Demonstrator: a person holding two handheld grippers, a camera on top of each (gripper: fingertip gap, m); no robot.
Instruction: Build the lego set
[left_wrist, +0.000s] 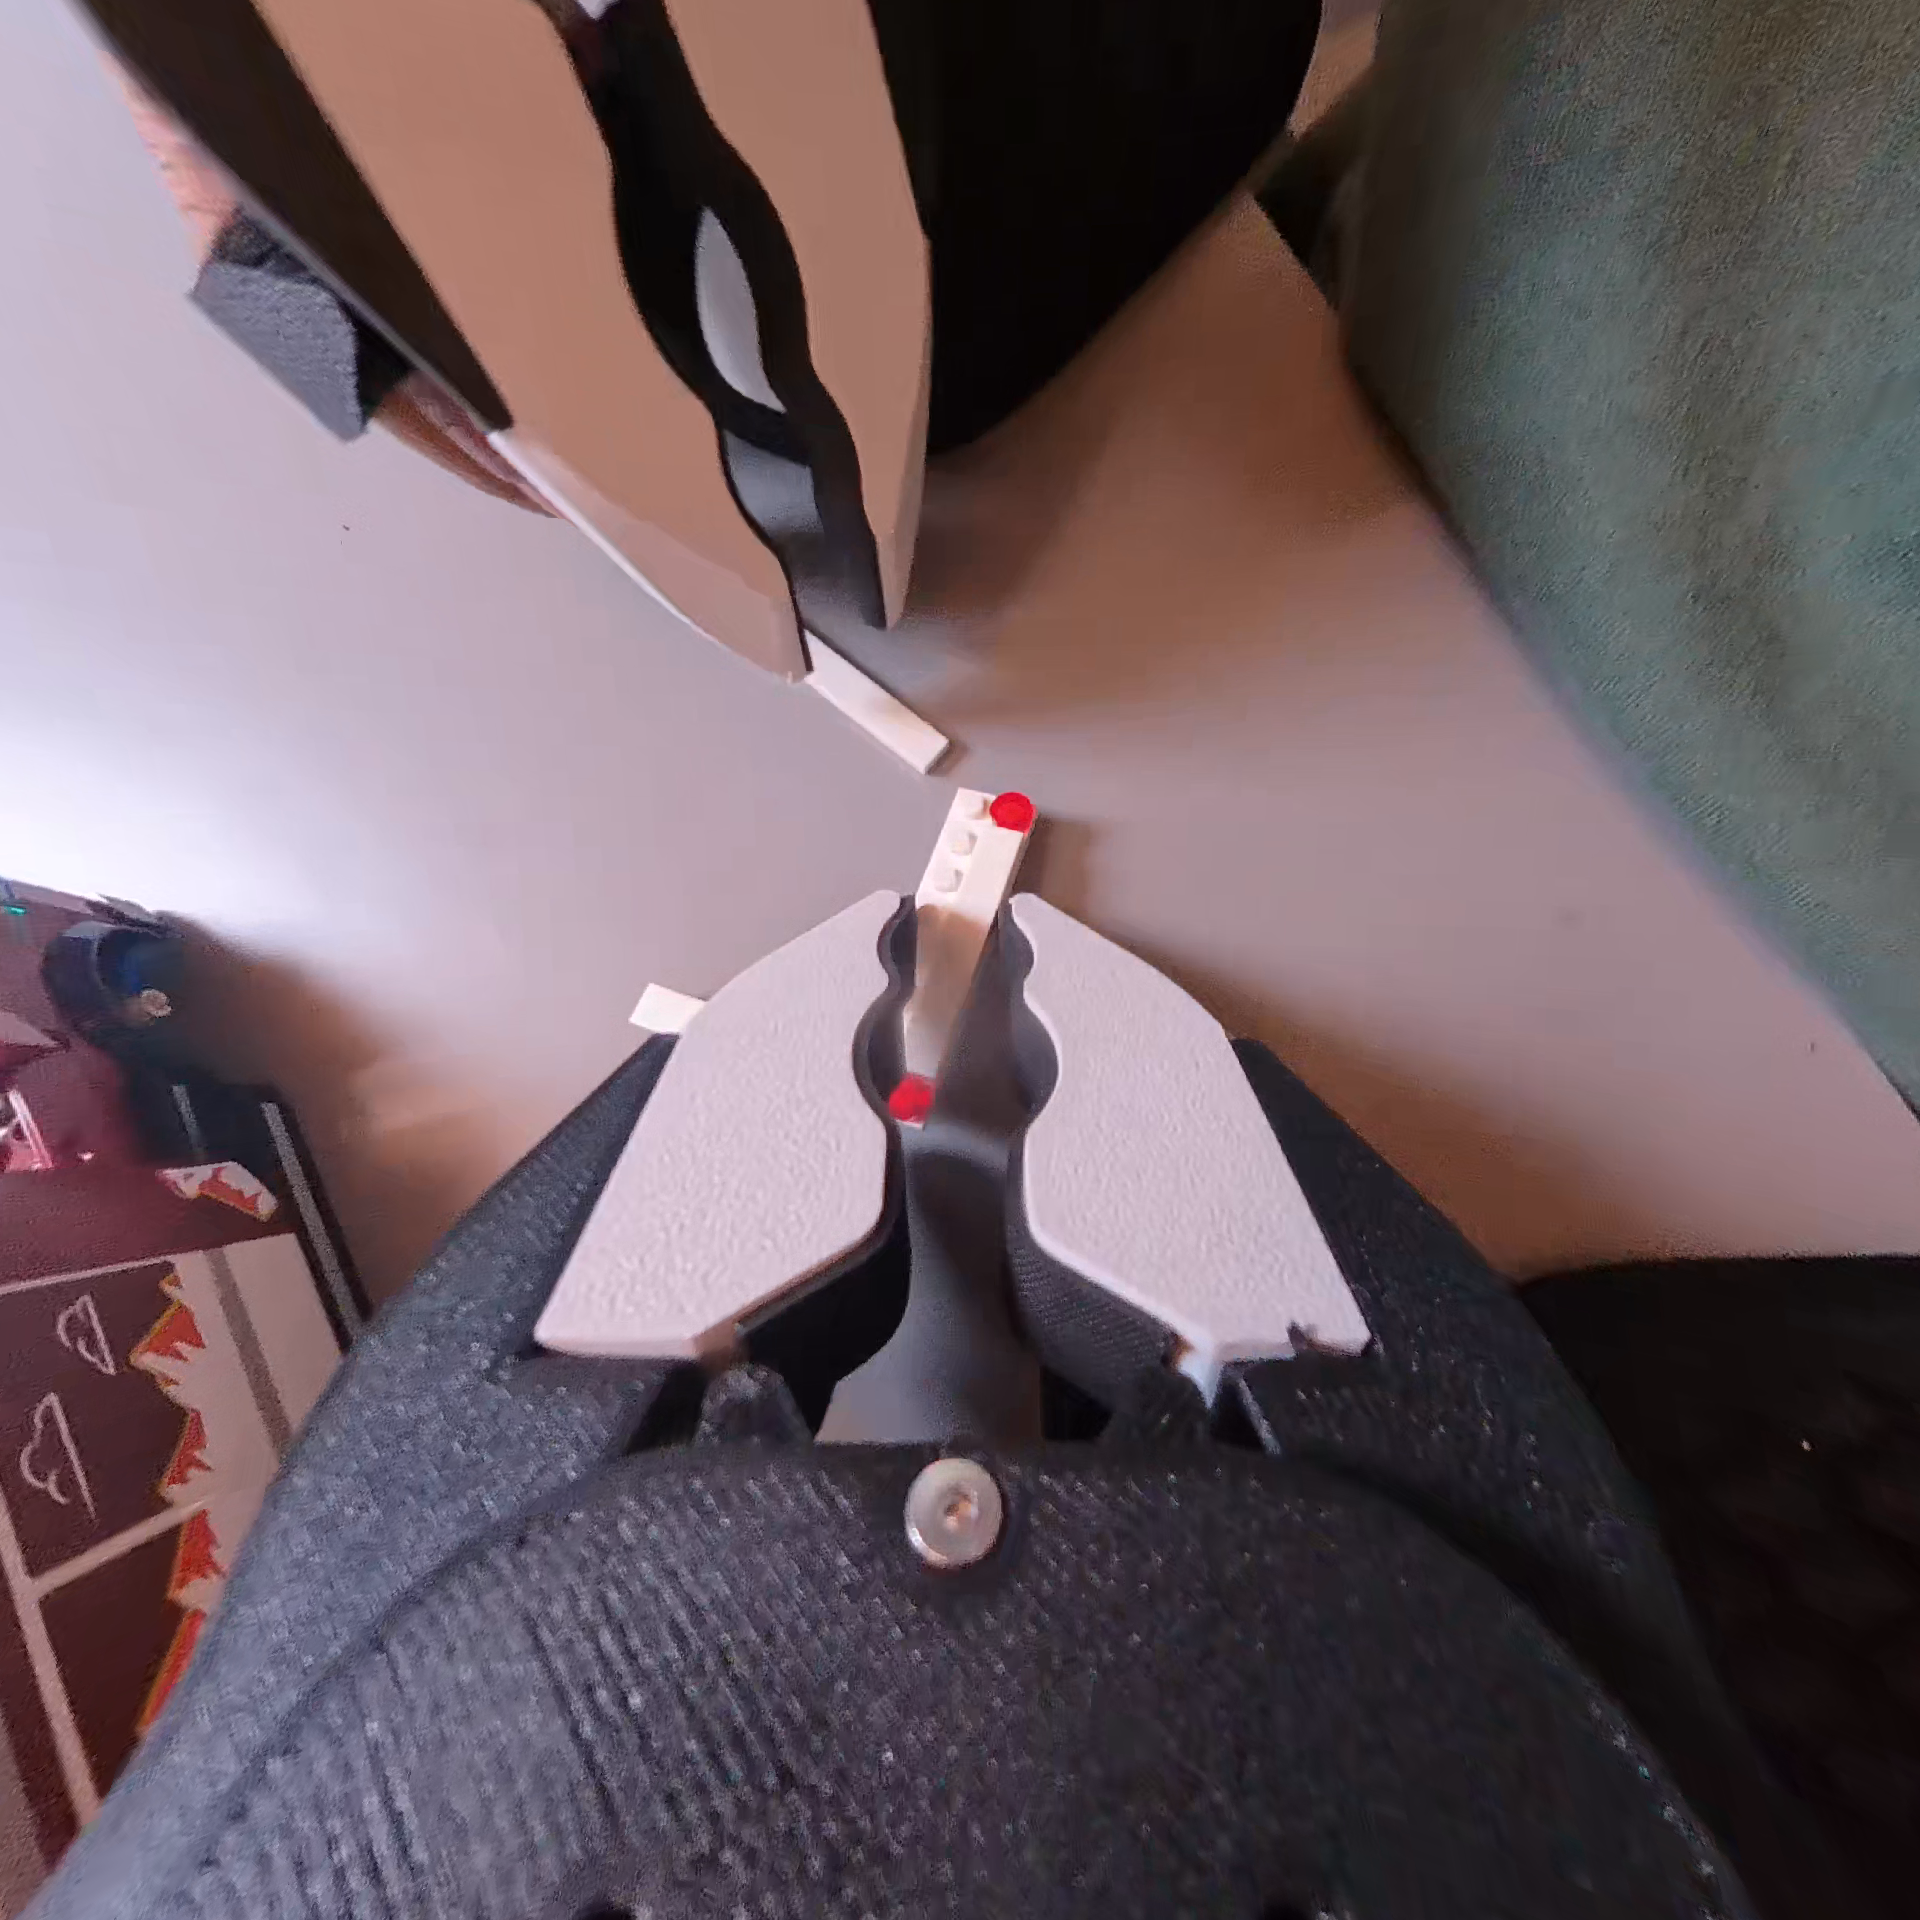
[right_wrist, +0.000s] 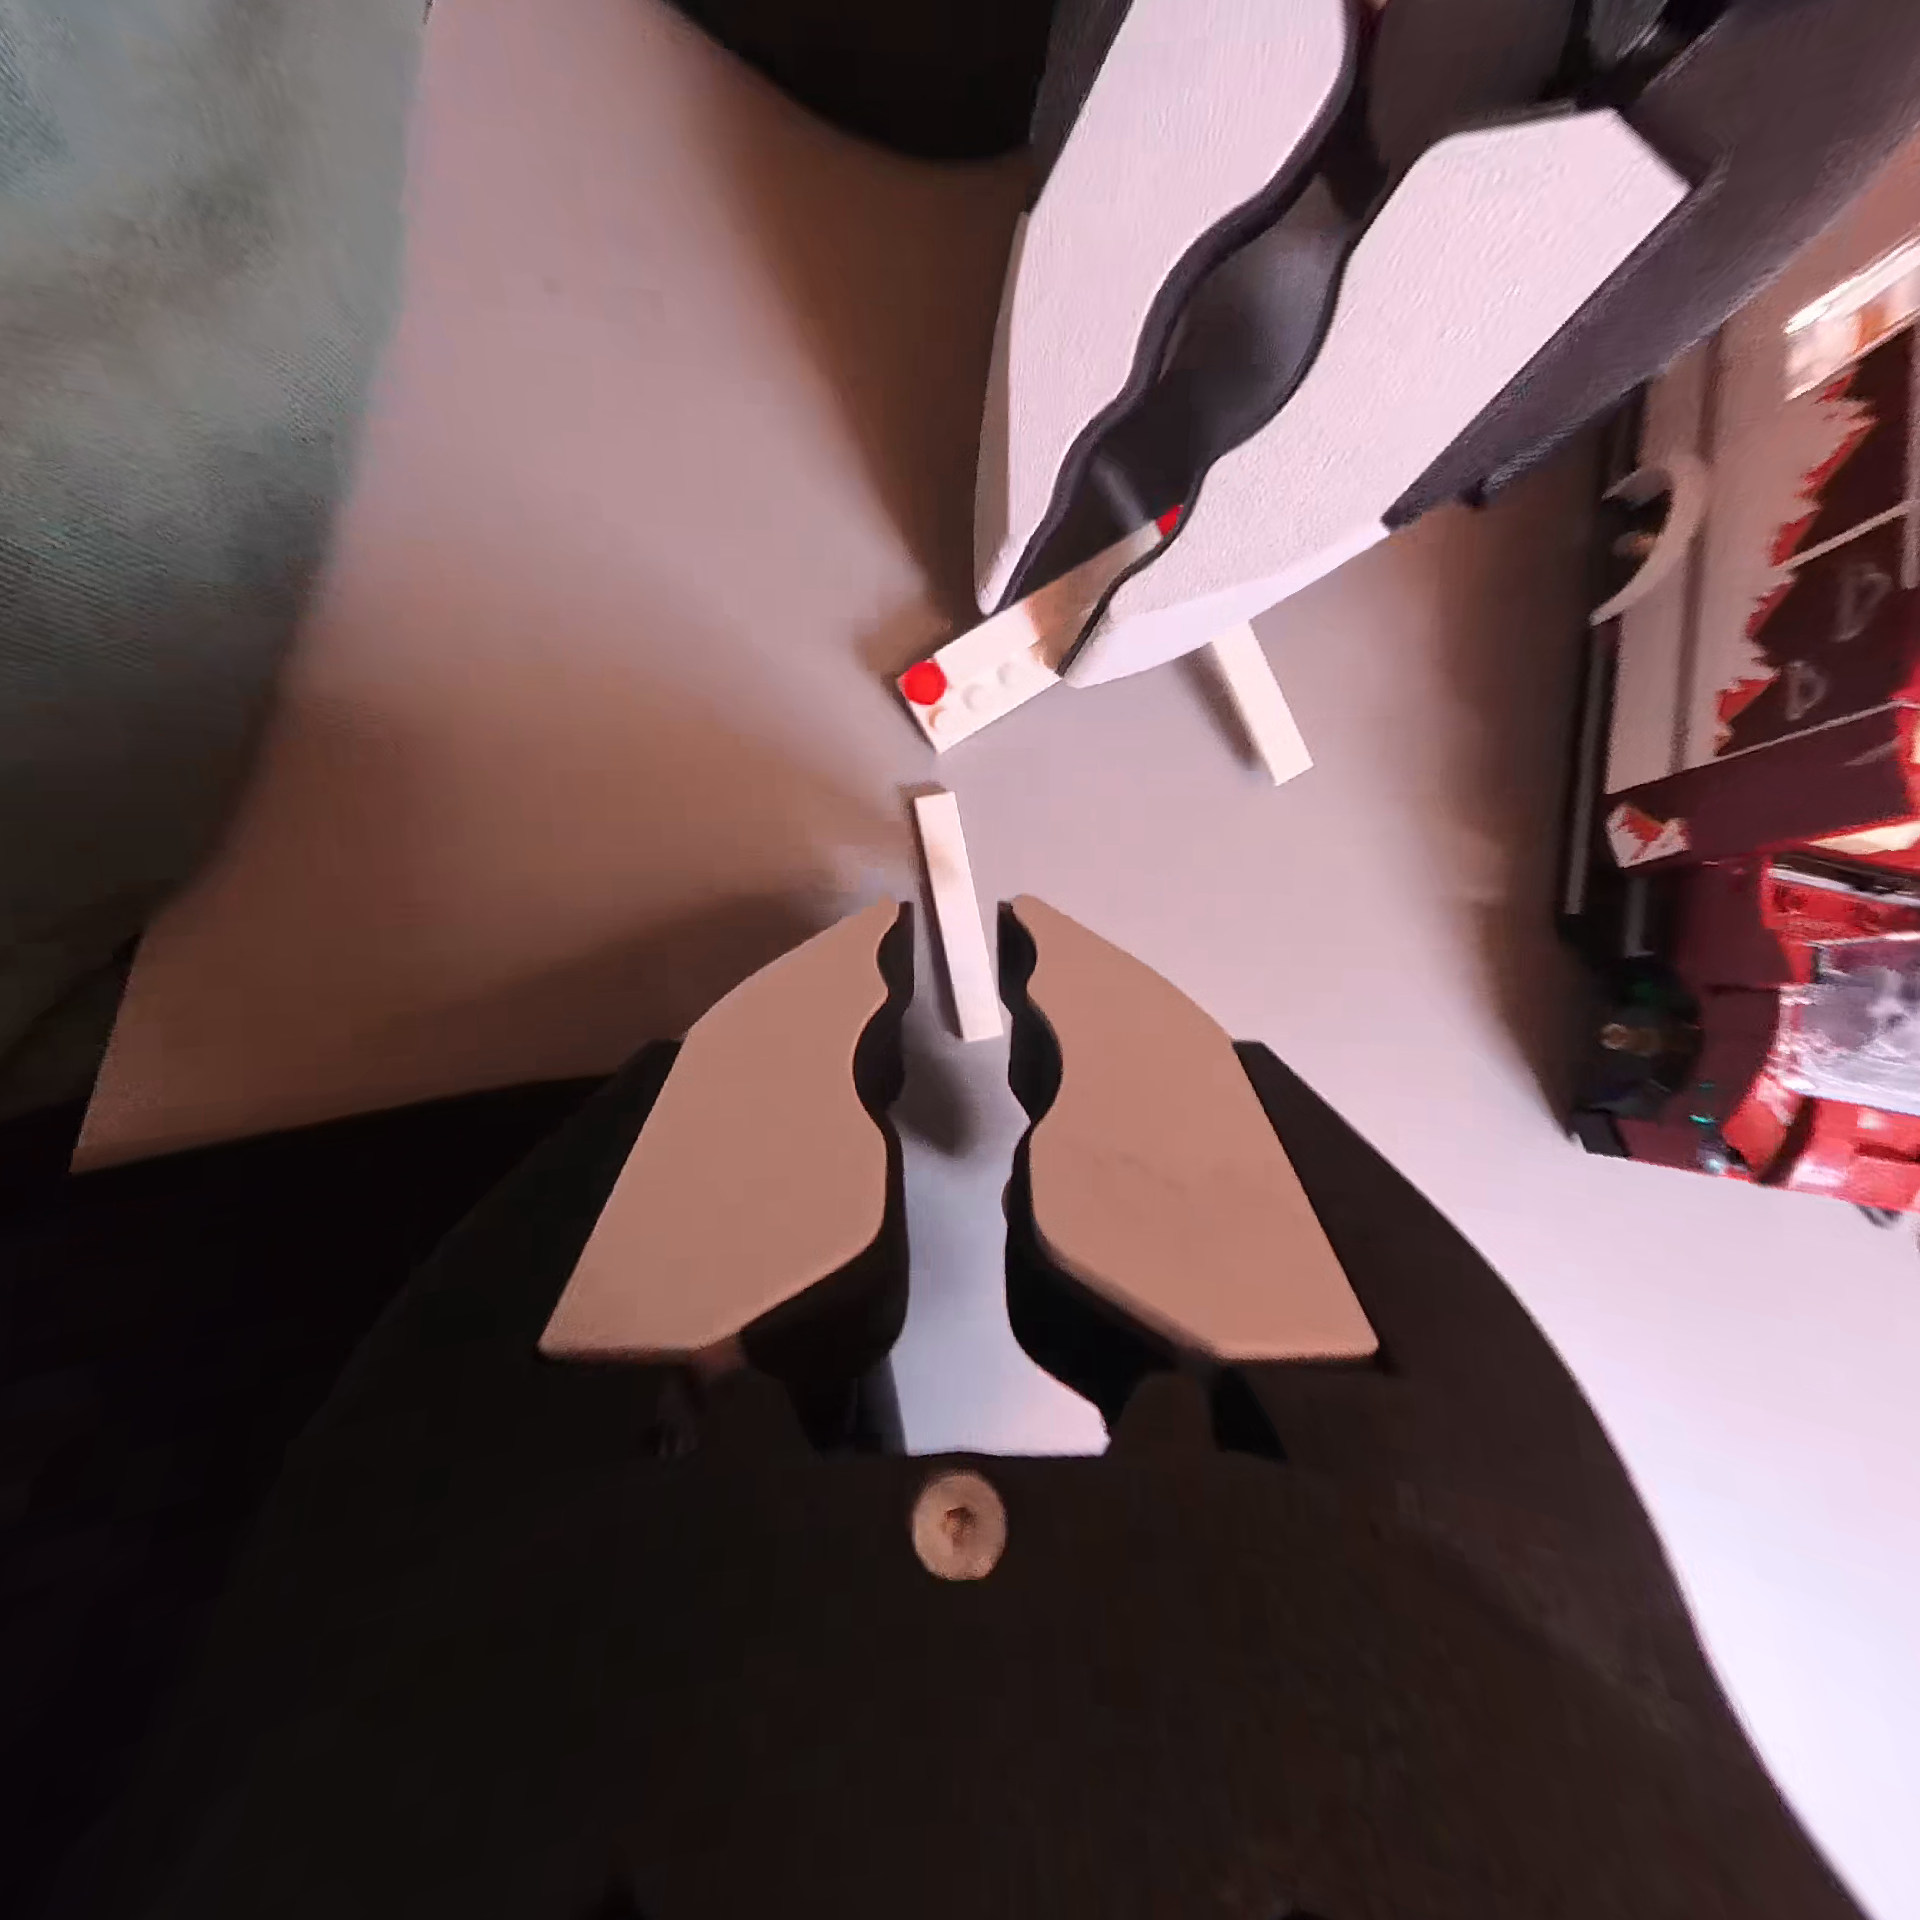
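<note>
Clamping a white studded plate between my left gripper, I see both pads pressed on its sides; the plate sticks out past the tips over the white table. A red stud sits on its far end and a second red stud shows deep between the fingers. A short white strip lies on the table just beside the left gripper's outer finger.

My right gripper stands narrowly apart around a smooth white tile. The tile runs lengthways between the fingers, with a sliver of table showing on either side of it, so the pads do not press on it. Its far end points at the studded plate, near but apart.

Green cloth borders the table on one side; a dark red box stands at the other edge.
</note>
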